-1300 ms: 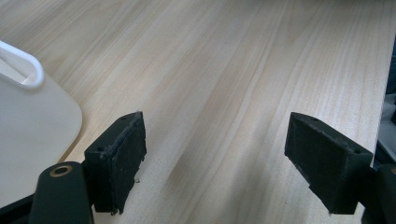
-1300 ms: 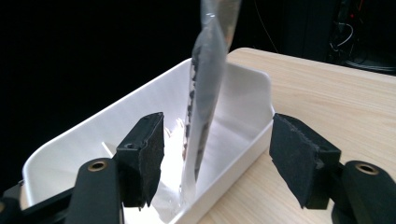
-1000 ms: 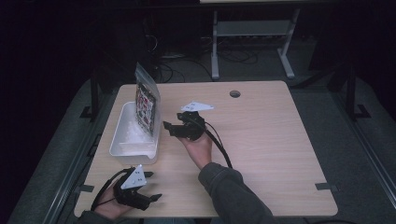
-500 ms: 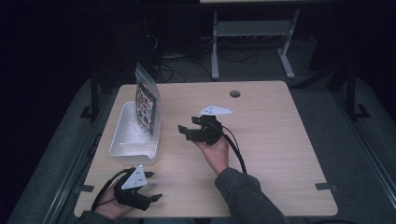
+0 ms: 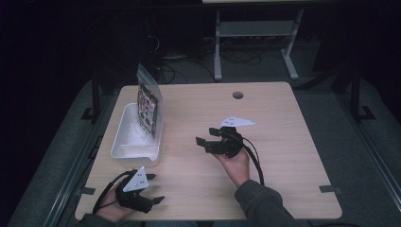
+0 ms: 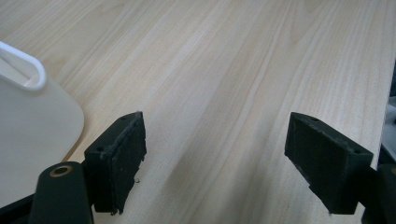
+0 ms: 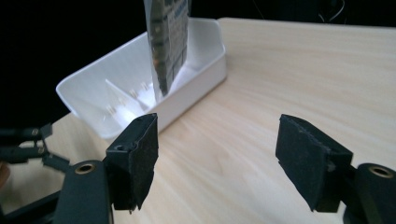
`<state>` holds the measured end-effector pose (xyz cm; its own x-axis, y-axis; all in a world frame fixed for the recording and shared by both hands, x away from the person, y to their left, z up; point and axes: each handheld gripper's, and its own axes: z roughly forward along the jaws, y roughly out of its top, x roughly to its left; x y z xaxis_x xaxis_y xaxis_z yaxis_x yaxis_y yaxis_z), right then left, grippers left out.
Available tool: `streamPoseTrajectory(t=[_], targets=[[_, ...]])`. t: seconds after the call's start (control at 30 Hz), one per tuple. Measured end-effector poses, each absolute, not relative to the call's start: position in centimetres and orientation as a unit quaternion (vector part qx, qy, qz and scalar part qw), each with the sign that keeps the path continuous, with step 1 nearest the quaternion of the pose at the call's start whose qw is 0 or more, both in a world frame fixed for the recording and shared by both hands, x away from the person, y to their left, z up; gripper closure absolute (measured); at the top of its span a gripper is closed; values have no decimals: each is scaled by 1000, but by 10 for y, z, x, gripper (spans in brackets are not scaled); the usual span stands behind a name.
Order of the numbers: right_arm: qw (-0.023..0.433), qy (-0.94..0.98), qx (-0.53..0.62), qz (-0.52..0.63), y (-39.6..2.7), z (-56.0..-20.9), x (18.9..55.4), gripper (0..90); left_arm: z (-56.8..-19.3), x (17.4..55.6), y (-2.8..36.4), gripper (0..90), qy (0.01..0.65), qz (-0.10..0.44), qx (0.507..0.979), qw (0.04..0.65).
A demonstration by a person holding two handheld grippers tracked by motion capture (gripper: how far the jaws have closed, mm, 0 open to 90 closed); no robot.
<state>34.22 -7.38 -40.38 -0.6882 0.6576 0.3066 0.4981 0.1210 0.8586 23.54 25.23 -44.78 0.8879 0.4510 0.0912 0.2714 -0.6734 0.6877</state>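
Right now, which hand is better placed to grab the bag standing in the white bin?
Right. Its tongs are open and point straight at the bag in the bin, as the right gripper view shows. The left tongs sit at the table's near edge, facing bare wood.

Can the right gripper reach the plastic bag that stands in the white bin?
Probably yes: the right gripper is open, points toward the plastic bag, and bare table lies between them.

Light wooden table [image 5: 293,142] with a cable hole [image 5: 238,95], grey floor [image 5: 364,137], metal stand [image 5: 255,33], dark room
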Motion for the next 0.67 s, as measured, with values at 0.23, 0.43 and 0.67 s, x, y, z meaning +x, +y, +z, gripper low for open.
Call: streamPoseTrajectory(t=[0.23,0.43,0.67], targets=[[68,753,394,522,-95,-418,324,279,-448,236,251,201,200,126,906,350],[59,758,397,514,-107,-431,310,271,-448,236,251,201,202,127,905,352],[56,768,387,507,-111,-444,294,248,-448,236,251,201,199,127,906,352]])
